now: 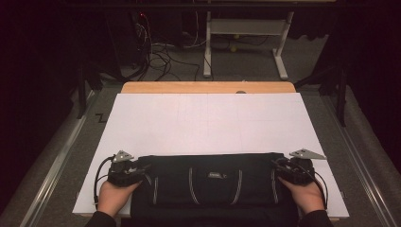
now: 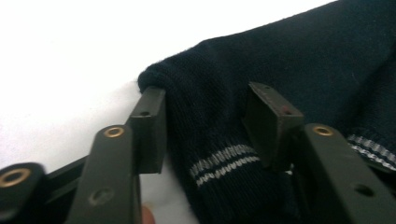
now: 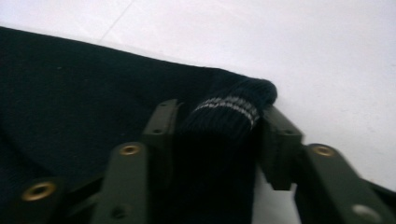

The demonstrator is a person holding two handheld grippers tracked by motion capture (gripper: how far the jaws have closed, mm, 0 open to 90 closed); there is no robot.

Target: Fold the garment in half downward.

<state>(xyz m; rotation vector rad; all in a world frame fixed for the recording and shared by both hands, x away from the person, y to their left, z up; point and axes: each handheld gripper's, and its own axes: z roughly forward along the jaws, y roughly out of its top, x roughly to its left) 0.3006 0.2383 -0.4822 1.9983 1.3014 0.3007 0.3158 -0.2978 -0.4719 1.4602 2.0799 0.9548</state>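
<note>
dark knit sweater (image 1: 213,182), folded, lying along the near edge of the white sheet (image 1: 208,123) with a gripper at each end.
left gripper (image 2: 205,123) has a striped cuff corner between its jaws, one pad against the fabric's edge, the other just touching or barely off; i cannot tell if it pinches. right gripper (image 3: 219,135) is clenched on the other rolled, striped cuff, both pads pressing it. hands (image 1: 113,196) rest at the table's (image 1: 208,87) near edge.
</note>
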